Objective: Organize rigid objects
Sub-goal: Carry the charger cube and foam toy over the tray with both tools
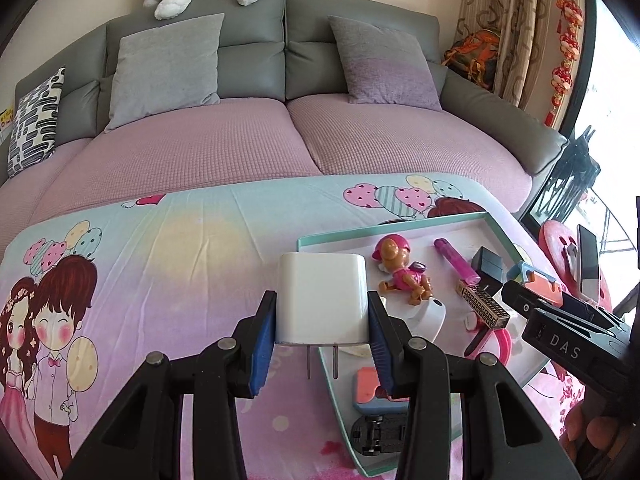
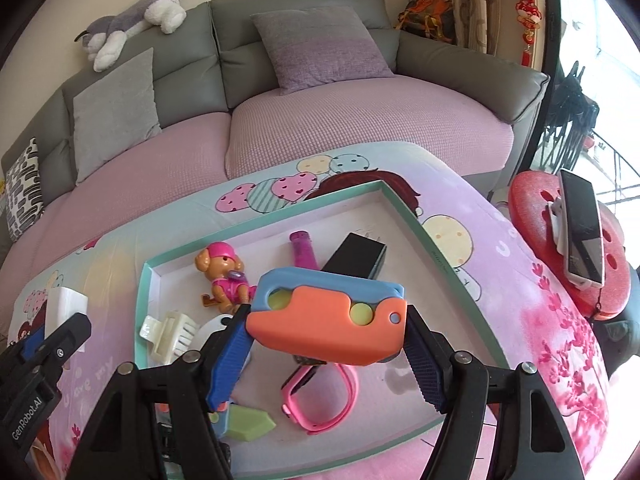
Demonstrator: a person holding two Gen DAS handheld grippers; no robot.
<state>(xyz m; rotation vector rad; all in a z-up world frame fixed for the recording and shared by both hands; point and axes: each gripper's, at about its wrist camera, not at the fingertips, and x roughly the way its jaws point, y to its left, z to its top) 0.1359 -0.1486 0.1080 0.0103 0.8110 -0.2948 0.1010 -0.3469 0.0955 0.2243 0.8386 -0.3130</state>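
Note:
My left gripper (image 1: 322,320) is shut on a white plug charger (image 1: 322,298), prongs pointing toward the camera, held above the left edge of a shallow teal-rimmed tray (image 1: 394,226). My right gripper (image 2: 328,340) is shut on an orange-and-blue toy (image 2: 328,320) and holds it over the tray (image 2: 436,240). In the tray lie a pink puppy figure (image 2: 224,276), a purple tube (image 2: 303,250), a black charger (image 2: 356,258), a white hair claw (image 2: 170,332), a pink watch band (image 2: 320,396) and a green piece (image 2: 250,424). The left gripper and charger (image 2: 66,308) show at the right wrist view's left edge.
The tray sits on a table under a cartoon-print cloth (image 1: 140,264). A grey sofa with purple seat covers (image 1: 224,144) and cushions stands behind. A red stool (image 2: 560,248) with a phone on a stand (image 2: 580,228) is at the right.

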